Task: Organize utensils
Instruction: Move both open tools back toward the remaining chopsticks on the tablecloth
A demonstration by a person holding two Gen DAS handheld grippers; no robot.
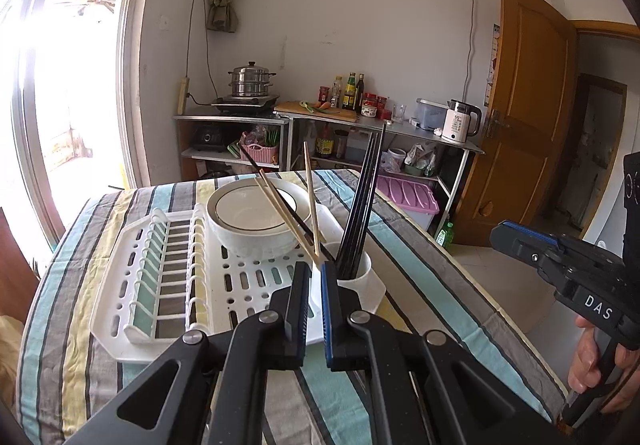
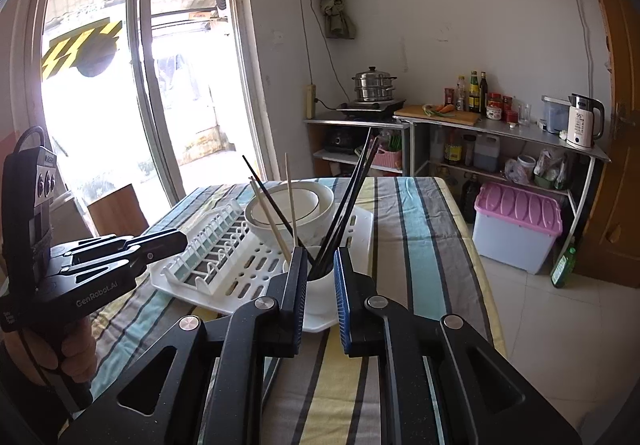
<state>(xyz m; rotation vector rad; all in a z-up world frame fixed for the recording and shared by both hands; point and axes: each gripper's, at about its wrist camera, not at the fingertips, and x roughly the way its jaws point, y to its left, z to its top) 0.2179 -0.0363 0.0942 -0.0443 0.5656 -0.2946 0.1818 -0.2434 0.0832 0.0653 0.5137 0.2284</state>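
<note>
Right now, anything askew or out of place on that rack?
Yes. The chopsticks are split: the dark ones stand bunched in the white cup, while the pale ones and one dark stick splay loosely in the next compartment, leaning over the bowl. Nothing looks spilled or broken.

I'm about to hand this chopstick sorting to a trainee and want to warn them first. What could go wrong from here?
1. The chopsticks lean out of the white utensil cup in different directions; bumping one could tip the cup or flick sticks out.
2. The stacked bowls sit right behind the cup on the drying rack; a reach past the cup may knock them.
3. Left gripper and right gripper both point at that cup, jaws slightly open, and could collide.
</note>
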